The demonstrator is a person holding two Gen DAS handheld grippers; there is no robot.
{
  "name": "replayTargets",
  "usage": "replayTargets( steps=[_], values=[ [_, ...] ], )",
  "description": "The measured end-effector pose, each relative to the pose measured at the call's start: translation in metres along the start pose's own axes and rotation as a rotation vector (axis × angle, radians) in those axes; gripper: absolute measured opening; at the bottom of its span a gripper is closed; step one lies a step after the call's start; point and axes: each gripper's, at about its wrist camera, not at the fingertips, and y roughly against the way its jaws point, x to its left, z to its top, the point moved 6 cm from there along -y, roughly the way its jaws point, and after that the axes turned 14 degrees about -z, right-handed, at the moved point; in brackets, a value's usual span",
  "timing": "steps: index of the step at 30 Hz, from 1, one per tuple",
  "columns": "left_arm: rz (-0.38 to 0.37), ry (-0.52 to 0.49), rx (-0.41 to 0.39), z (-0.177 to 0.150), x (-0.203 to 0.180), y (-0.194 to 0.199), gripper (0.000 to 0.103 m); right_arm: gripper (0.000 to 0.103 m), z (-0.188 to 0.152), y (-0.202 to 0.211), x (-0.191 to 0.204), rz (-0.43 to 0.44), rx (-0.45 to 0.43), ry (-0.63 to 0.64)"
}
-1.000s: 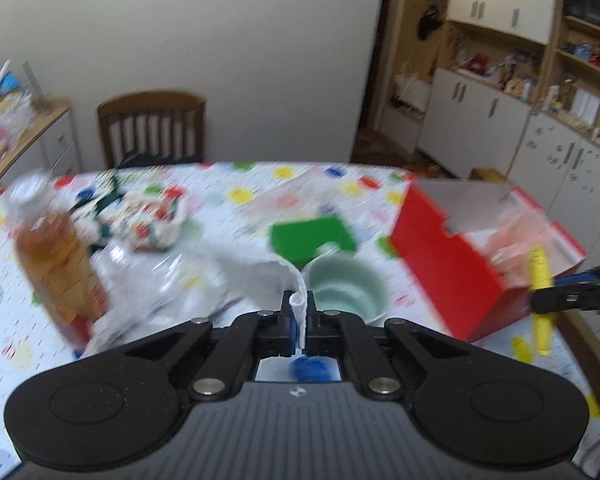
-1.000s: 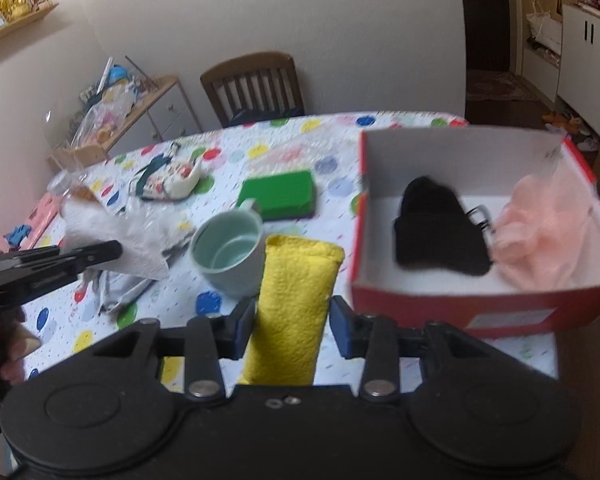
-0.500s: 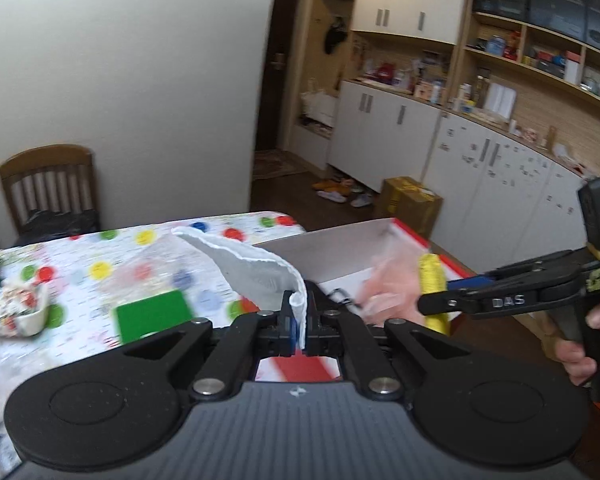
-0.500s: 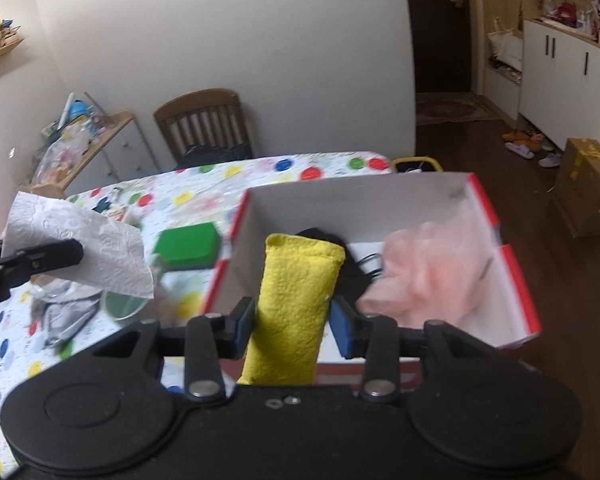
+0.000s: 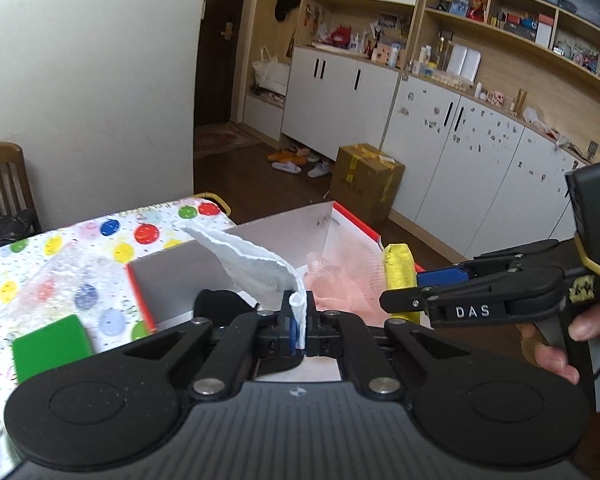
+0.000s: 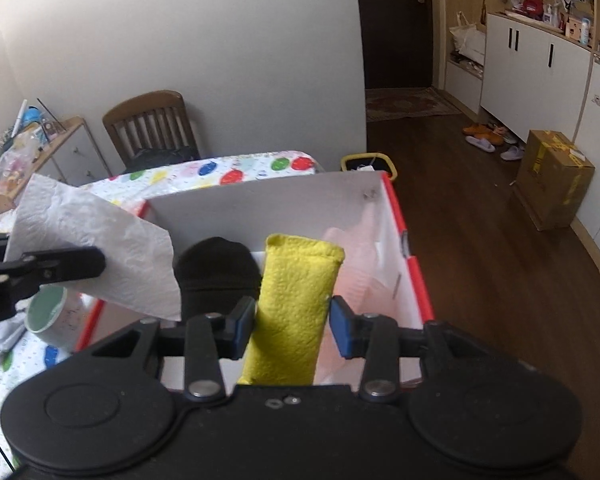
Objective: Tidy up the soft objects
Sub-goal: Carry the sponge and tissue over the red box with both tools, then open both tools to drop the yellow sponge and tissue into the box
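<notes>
While both tongs hang over the red-rimmed box (image 6: 414,276), the left gripper (image 5: 299,322) is pressed together on a white paper towel (image 5: 256,264), and the right gripper (image 6: 292,326) pinches a rolled yellow cloth (image 6: 296,300). Beyond the fingertips, inside the box: a black fabric item (image 6: 216,272) and pink mesh (image 5: 340,284). Left of the left tongs: green sponge (image 5: 50,346) on spotted tablecloth (image 5: 100,248).

A white paper towel (image 6: 100,240) and a yellow cloth (image 6: 296,304) hang over a red box (image 6: 414,276) with white inner walls. Inside lie a black hat (image 6: 216,276) and pink mesh (image 5: 340,284); the tablecloth (image 5: 100,248) is white with coloured dots.
</notes>
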Motion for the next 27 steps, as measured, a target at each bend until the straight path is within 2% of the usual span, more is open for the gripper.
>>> replayTargets(
  steps=[12, 17, 21, 27],
  values=[
    [-0.007, 0.079, 0.126, -0.01, 0.021, -0.073, 0.002, 0.04, -0.009, -0.049, -0.002, -0.035, 0.081, 0.022],
    [0.019, 0.118, 0.217, -0.023, 0.037, -0.097, 0.002, 0.039, -0.012, -0.067, 0.004, -0.029, 0.123, 0.032],
    [0.044, 0.162, 0.29, -0.037, 0.05, -0.107, 0.002, 0.039, -0.015, -0.078, 0.009, -0.034, 0.149, 0.045],
    [0.018, 0.219, 0.343, -0.046, 0.058, -0.112, 0.002, 0.039, -0.02, -0.084, 0.014, -0.045, 0.161, 0.077]
  ],
)
